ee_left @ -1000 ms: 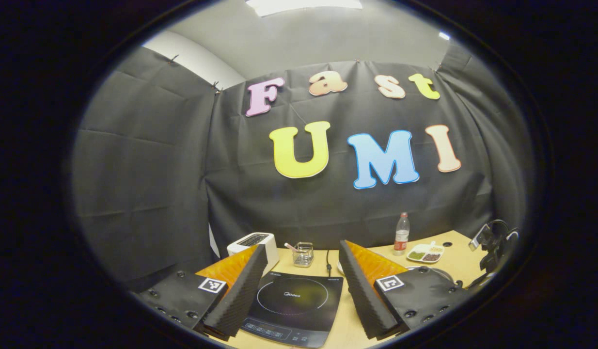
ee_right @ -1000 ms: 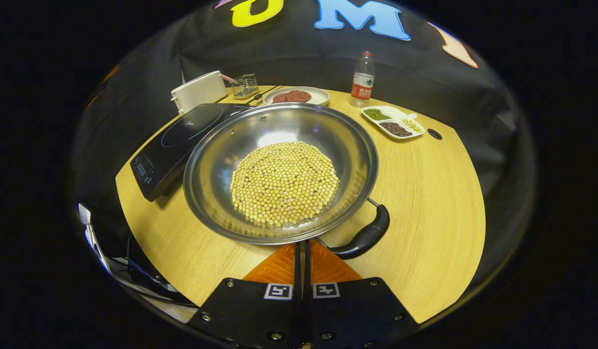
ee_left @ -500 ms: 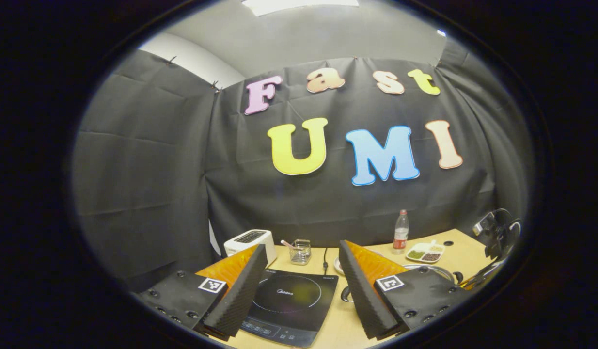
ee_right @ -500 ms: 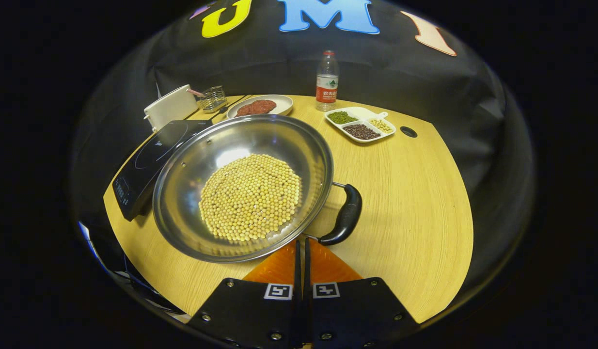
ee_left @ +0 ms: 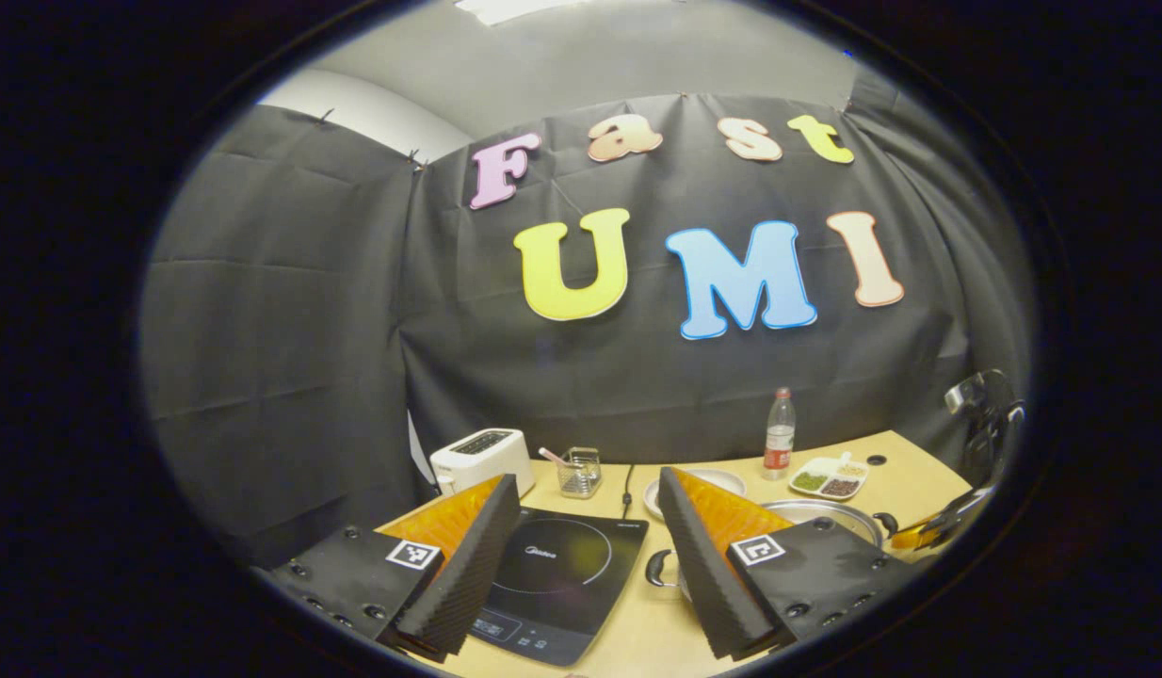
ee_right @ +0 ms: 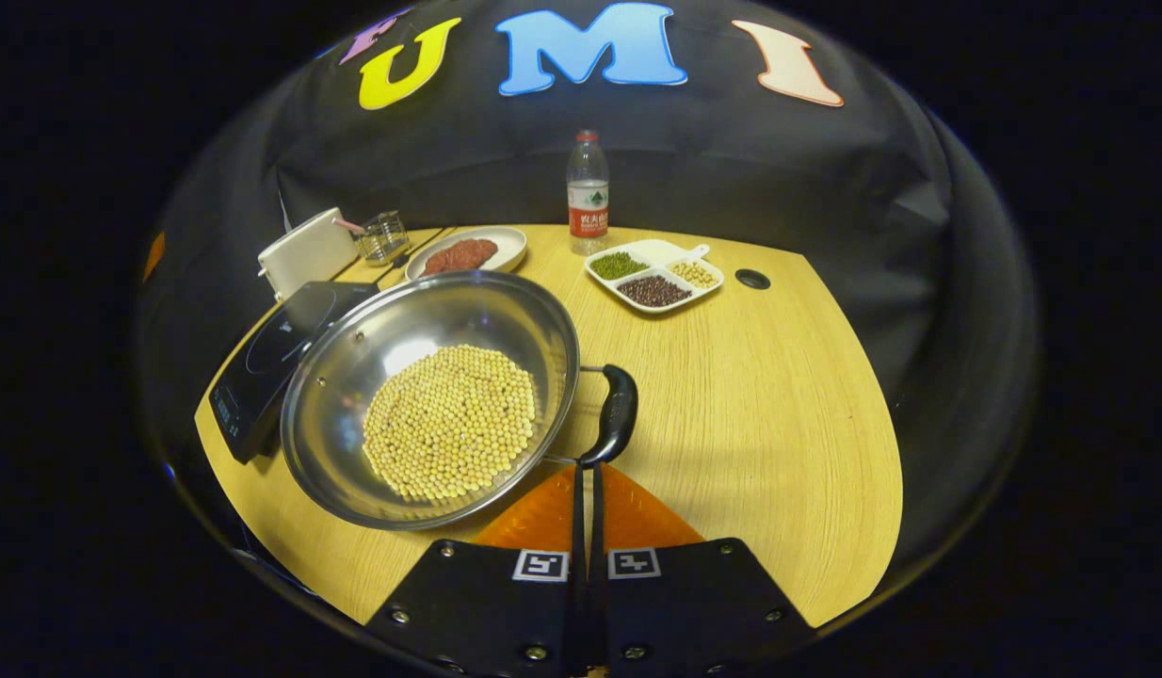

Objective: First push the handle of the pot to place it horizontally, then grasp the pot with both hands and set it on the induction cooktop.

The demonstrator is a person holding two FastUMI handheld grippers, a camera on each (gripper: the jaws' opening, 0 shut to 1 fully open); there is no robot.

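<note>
A steel pot (ee_right: pixel 449 311) holding yellow soybeans (ee_right: pixel 449 419) sits on the wooden table, its left edge next to the black induction cooktop (ee_right: pixel 270 353). Its black side handle (ee_right: pixel 617 414) points toward the table's right side. My right gripper (ee_right: pixel 586 468) is shut with nothing between its fingers, and its tips touch the near end of that handle. In the left gripper view my left gripper (ee_left: pixel 586 527) stands open above the cooktop (ee_left: pixel 567 565). The pot (ee_left: pixel 826 513) lies to its right, with the pot's other handle (ee_left: pixel 658 568) beside the right finger.
Along the back stand a white toaster (ee_right: pixel 308 252), a wire basket (ee_right: pixel 383 235), a plate of red food (ee_right: pixel 468 252), a water bottle (ee_right: pixel 588 193) and a divided dish of beans (ee_right: pixel 652 275). The table's right half (ee_right: pixel 788 395) is bare wood.
The pot has turned under the right gripper's push. Its black handle swung from the near side round to the right. The left gripper view now takes in more of the table and pot.
</note>
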